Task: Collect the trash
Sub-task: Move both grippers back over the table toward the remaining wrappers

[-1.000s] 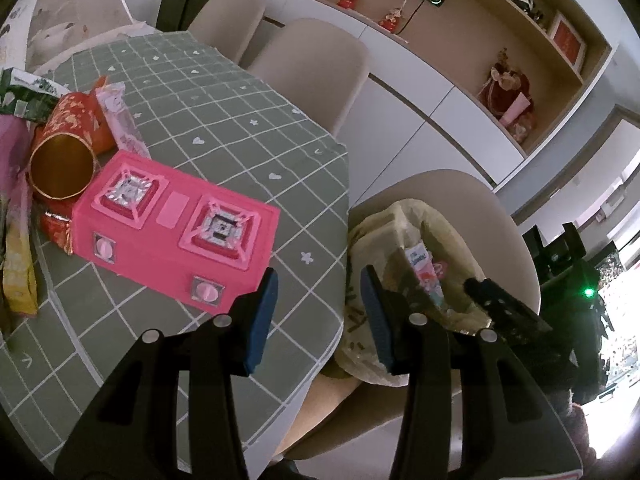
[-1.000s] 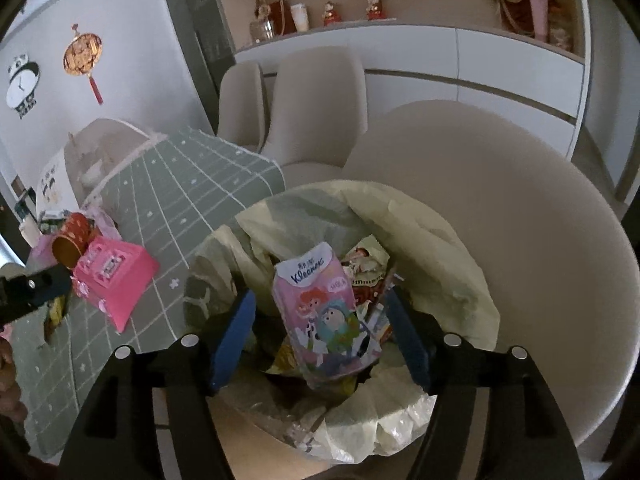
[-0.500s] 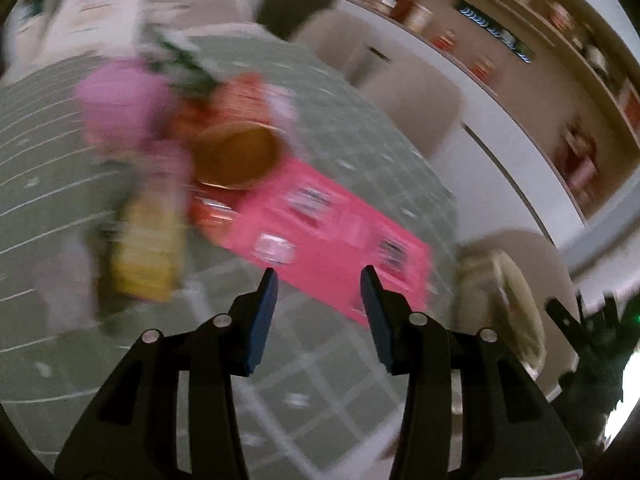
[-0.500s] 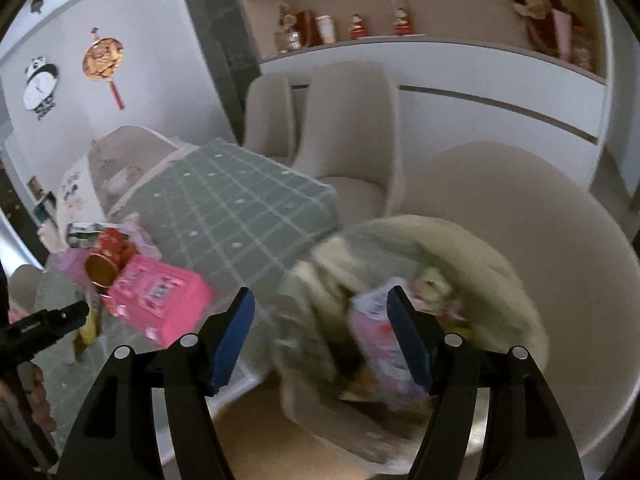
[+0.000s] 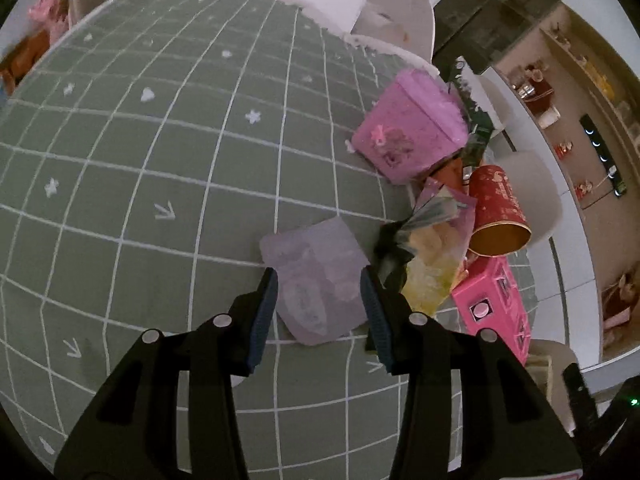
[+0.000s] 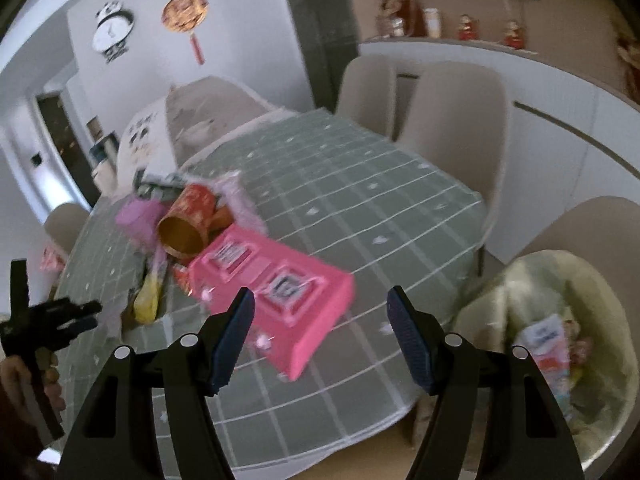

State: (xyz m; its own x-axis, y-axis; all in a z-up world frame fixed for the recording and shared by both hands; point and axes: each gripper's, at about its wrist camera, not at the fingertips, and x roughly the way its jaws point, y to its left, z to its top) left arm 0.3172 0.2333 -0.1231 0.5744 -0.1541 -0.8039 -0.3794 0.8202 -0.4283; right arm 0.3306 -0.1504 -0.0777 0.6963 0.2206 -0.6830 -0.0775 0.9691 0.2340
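Judging by what lies where, the collecting is partly done: the yellowish trash bag [image 6: 560, 280] at the lower right of the right wrist view, sagging open on a beige chair [image 6: 600, 224], already holds a few printed packets, while most of the litter sits heaped on the green checked tablecloth [image 5: 140, 160]. Left to gather, as far as the pictures show, are a pale lilac pouch [image 5: 316, 280] lying flat at centre of the left wrist view, a crumpled yellow wrapper [image 5: 428, 268] just to its right, a glossy red paper tube [image 5: 498, 216] on its side with a gold lining, a fuzzy-looking purple box [image 5: 408, 132] in the upper right, and a bright pink carton [image 6: 272, 292] printed like a toy stove (stiff card, flat faces, sharp corners). The left gripper [image 5: 318, 300] hangs with its jaws spread either side of the pouch, the blue ribbed pads apart from it and pinching nothing. The right gripper [image 6: 320, 332] is spread wide and empty too, framing the near end of the pink carton at centre of its view. The pouch looks thin, soft and slightly frosted, likely to slide on the cloth rather than lift cleanly; the wrappers are crinkly film and should crush easily, whereas the tube and carton are rigid and bulky (probably awkward for one claw).
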